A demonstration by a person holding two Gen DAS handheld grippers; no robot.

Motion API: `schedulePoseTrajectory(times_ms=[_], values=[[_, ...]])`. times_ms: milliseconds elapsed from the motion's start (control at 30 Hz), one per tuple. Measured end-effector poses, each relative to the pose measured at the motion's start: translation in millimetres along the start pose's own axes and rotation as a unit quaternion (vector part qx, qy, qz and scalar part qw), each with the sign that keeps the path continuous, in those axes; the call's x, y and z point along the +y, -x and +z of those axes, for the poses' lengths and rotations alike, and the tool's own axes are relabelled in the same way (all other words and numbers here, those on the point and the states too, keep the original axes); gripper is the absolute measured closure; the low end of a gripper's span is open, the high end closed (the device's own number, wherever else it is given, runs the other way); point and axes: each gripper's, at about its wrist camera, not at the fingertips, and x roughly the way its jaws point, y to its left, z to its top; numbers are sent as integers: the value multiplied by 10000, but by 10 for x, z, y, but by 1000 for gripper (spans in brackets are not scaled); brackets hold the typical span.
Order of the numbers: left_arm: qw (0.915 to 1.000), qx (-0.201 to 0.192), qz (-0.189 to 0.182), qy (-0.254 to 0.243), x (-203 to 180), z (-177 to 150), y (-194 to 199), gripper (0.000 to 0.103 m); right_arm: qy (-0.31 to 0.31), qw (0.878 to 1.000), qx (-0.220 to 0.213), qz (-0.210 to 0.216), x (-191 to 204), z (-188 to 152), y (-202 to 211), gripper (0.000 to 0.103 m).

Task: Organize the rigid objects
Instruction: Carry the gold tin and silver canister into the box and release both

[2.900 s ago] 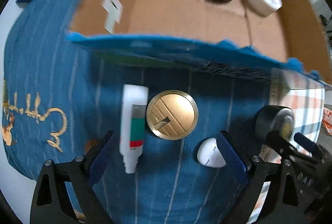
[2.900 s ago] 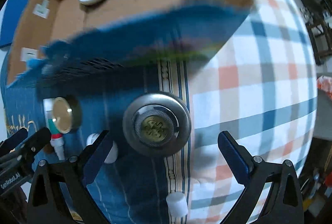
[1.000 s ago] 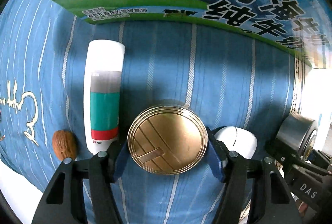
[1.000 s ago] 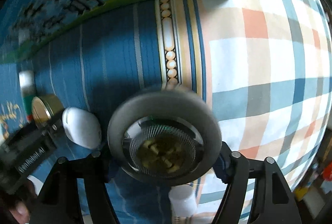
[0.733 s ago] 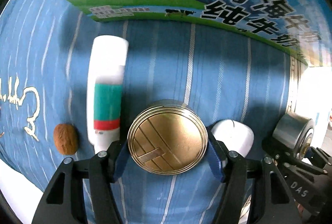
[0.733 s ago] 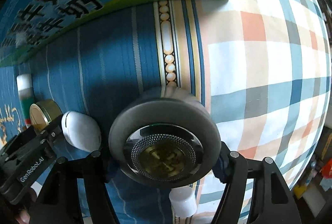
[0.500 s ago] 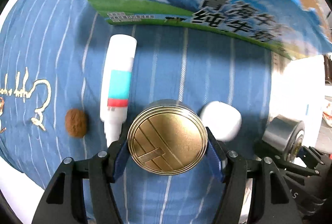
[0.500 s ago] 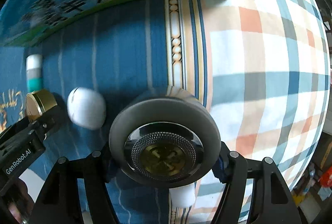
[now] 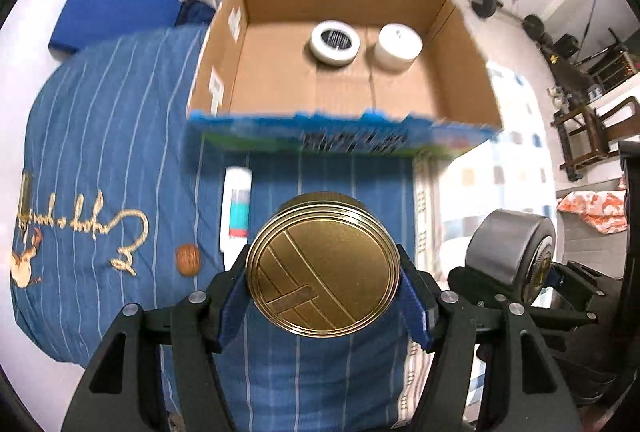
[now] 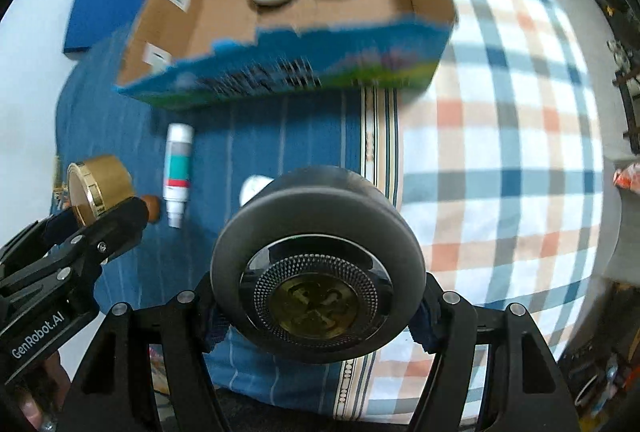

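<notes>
with the left gripper (image 9: 322, 294) clenched on the gold tin (image 9: 322, 266) and the right gripper (image 10: 316, 306) grasping the grey puck (image 10: 316, 264), carry both level over the cardboard box (image 9: 460, 83) at the top of the frame, clearing its near wall before lowering.

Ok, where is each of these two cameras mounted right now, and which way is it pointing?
Left wrist: on the left gripper, looking steeply down past its gold tin at the blue cloth and cardboard box; the right gripper with its grey tin shows at right.
Right wrist: on the right gripper, looking down past the grey tin; the left gripper and some fingers show at lower left.
Shared: the box, both tins, the white tube.
</notes>
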Motion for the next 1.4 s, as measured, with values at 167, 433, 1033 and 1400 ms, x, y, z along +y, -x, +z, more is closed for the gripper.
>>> schedulePoseTrajectory(times_ms=[167,433,1033,1400], values=[[9996,-263,-89,-81,-76,231,248,40,149,9994,-309,57,-30,75,435,31],[9982,-568,-161,-96,-57,735,367,40,188,9983,-498,225,35,301,689,31],[9971,683,290,173,472,2376,-1267,40,-149,9986,14,-511,-139,2070,-404,31],[9844,1340,1090,-321,422,2728,-2143,40,0,9894,803,-1207,-186,2544,-1297,31]])
